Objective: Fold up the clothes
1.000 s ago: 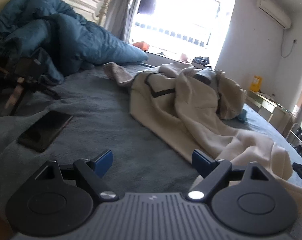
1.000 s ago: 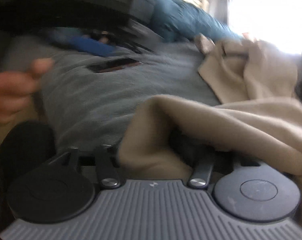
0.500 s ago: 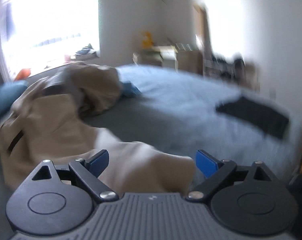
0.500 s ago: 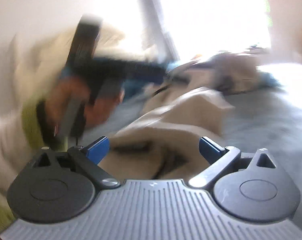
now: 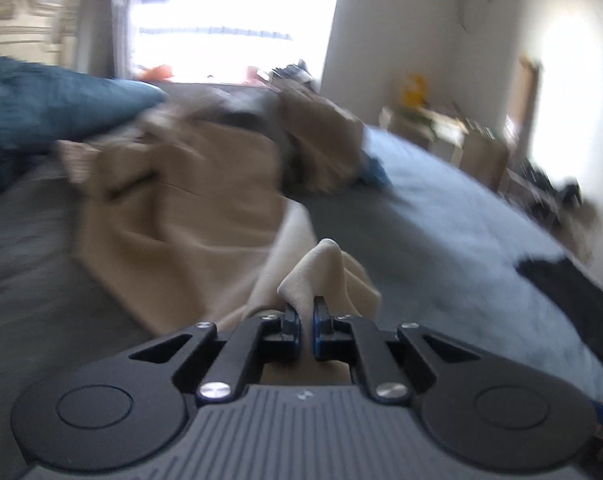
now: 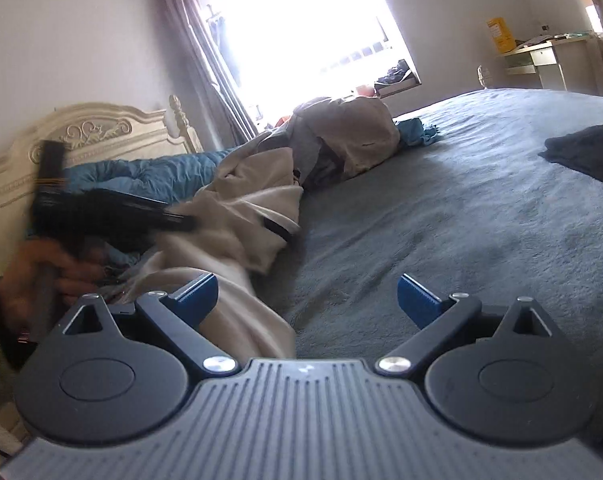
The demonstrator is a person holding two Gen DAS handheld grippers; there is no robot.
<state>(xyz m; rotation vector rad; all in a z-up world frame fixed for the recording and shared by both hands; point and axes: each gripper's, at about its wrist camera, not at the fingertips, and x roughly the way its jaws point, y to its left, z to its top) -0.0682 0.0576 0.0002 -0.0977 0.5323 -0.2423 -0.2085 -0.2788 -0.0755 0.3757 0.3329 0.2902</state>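
A: Left gripper [image 5: 306,322]?
B: Pinching a fold of the beige garment [image 5: 189,200], which sprawls on the bed [image 6: 441,216] toward eleven o'clock.
A: Right gripper [image 6: 307,298]?
B: Spread wide, holding nothing.

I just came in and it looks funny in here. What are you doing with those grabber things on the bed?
A person is folding clothes on the bed with a grabber in each hand. The left gripper is shut on a pinch of the beige garment, which lies crumpled across the grey bedspread. The right gripper is open and holds nothing, hovering over the bed beside the same garment. A blue duvet is bunched by the headboard, and nothing looks folded yet.
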